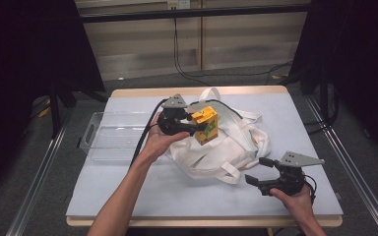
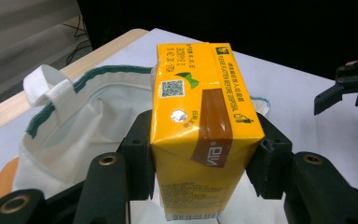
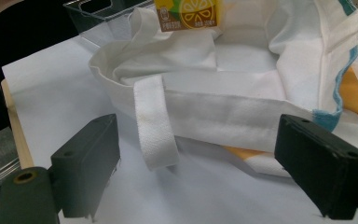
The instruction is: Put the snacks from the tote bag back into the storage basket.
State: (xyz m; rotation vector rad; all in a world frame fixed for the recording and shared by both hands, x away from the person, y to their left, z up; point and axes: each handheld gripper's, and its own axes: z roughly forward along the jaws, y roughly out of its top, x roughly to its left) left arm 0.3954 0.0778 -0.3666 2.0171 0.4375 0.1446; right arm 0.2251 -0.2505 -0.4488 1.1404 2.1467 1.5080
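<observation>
Carton (image 1: pixel 206 126), upright, is clamped in the left claw (image 1: pixel 187 127) directly above the bag (image 1: pixel 226 142); right claw (image 1: pixel 262 172) hovers released beside it.

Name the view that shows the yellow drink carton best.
The left gripper view: the yellow drink carton is close, clamped between the jaws, print legible. The high view shows it small above the white bag; the right gripper view catches its bottom edge.

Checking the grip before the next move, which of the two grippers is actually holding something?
The left gripper: its jaws clamp the yellow drink carton above the white bag. The right gripper is open, holding nothing.
</observation>
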